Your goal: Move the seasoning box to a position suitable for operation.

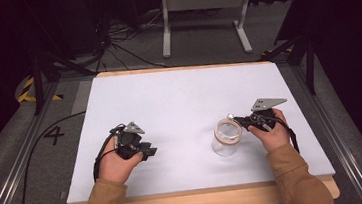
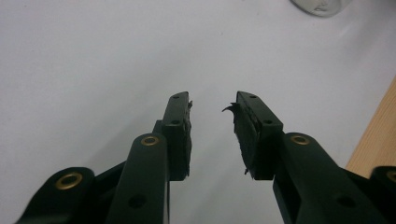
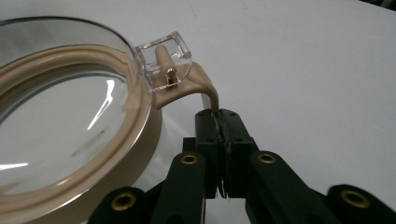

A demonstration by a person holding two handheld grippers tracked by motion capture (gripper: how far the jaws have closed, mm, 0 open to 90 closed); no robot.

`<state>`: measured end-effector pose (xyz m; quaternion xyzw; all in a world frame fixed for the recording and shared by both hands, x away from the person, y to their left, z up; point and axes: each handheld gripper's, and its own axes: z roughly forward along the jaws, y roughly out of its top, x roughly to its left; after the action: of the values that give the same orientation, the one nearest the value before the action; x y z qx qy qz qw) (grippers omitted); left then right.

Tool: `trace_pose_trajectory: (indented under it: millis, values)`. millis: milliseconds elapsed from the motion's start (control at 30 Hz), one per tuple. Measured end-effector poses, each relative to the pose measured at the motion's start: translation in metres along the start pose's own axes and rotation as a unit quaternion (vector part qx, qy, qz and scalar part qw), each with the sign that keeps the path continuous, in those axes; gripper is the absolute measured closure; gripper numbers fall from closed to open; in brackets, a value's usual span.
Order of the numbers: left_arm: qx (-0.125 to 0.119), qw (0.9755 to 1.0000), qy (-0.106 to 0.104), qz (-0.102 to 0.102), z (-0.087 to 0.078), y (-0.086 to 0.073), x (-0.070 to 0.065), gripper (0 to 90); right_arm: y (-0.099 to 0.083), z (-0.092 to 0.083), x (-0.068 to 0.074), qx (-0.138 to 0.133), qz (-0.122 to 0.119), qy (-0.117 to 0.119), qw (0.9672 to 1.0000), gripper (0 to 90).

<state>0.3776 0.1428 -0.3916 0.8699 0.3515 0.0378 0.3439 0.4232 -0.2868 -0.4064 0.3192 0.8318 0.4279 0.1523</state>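
Clear glass jar [image 1: 226, 139] with a beige-rimmed lid stands on the white table [image 1: 178, 97], right of centre in the high view. Right gripper [image 1: 236, 120] meets the lid's edge from the right; left gripper [image 1: 148, 150] rests well apart to the left, in the person's hand.

Left gripper view: left gripper [image 2: 212, 109] gapes, nothing between the jaws, bare table beneath, jar [image 2: 322, 5] far off at top edge.

Right gripper view: right gripper [image 3: 219, 114] clenched on the beige tab [image 3: 205, 91] that curves out from the lid's clasp; jar [image 3: 70, 121] lies just left of the jaws
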Motion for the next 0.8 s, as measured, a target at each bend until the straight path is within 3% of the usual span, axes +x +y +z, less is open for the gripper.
trace_pose_trajectory:
  millis: [100, 300, 333, 400, 433, 800]
  values:
    - [0.0, 1.0, -0.002, 0.0, 0.002, 0.002, -0.001, 68.2, 0.0, -0.002, 0.001, 0.0, -0.002, -0.002, 1.0, 89.7]
    - [-0.013, 0.9998, -0.006, 0.016, 0.015, 0.016, -0.006, 80.3, -0.005, -0.022, 0.003, -0.011, 0.006, -0.015, 0.9998, 90.0]
    - [-0.013, 0.9995, -0.007, 0.029, 0.022, 0.023, -0.008, 85.4, -0.007, -0.031, 0.005, -0.015, 0.01, -0.021, 0.9996, 90.0]
    - [-0.015, 0.9994, -0.006, 0.032, 0.026, 0.027, -0.011, 88.4, -0.009, -0.034, 0.005, -0.017, 0.011, -0.023, 0.9995, 90.0]
    - [-0.016, 0.9989, -0.011, 0.044, 0.034, 0.034, -0.014, 89.3, -0.013, -0.043, 0.006, -0.02, 0.016, -0.029, 0.9993, 90.0]
    - [-0.045, 0.9952, -0.052, 0.07, 0.08, 0.063, -0.034, 89.7, -0.035, -0.066, 0.019, -0.011, 0.031, -0.049, 0.9983, 90.0]
